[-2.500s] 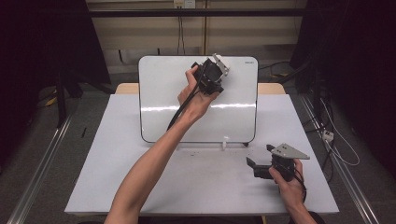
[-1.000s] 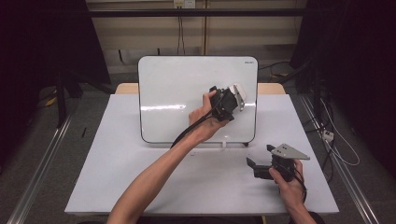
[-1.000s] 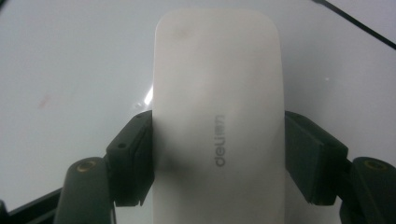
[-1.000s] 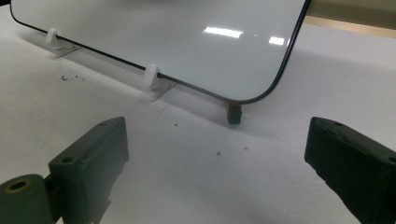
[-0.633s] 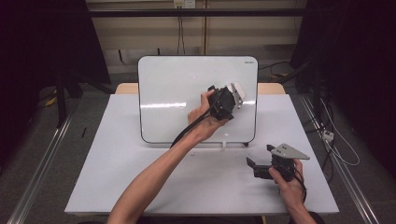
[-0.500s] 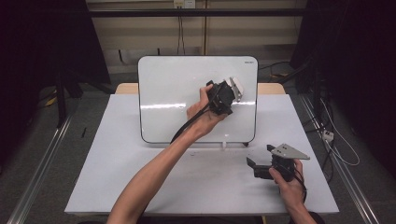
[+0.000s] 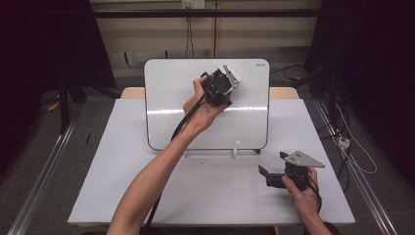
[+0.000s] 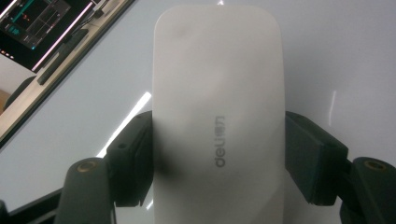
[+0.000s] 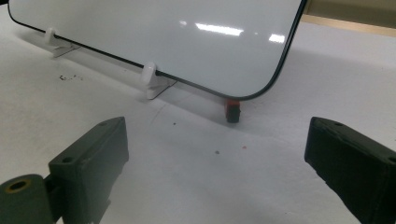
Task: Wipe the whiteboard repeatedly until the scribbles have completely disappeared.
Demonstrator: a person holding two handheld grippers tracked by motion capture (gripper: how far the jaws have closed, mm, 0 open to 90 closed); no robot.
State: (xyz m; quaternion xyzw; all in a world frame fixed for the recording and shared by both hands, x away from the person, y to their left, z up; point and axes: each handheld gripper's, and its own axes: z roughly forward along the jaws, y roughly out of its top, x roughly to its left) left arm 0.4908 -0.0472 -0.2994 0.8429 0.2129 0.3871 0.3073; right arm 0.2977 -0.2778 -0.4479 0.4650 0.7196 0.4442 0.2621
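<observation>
The white-covered surface point(image 7: 147, 196) sits in a dark room. Nearest me, my right tool point(image 7: 274, 175) rests with its jaws apart, holding nothing. Beyond, my left tool point(image 7: 226, 83) is clamped on the smooth white plastic eraser point(image 8: 217, 116), against the upright glossy whiteboard point(image 7: 166, 98); I'd keep it flat and press evenly

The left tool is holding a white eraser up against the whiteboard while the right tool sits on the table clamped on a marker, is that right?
Not quite. The right tool is open and holds nothing, as the right gripper view shows. The rest stands: the left tool grips the white eraser at the whiteboard.
</observation>
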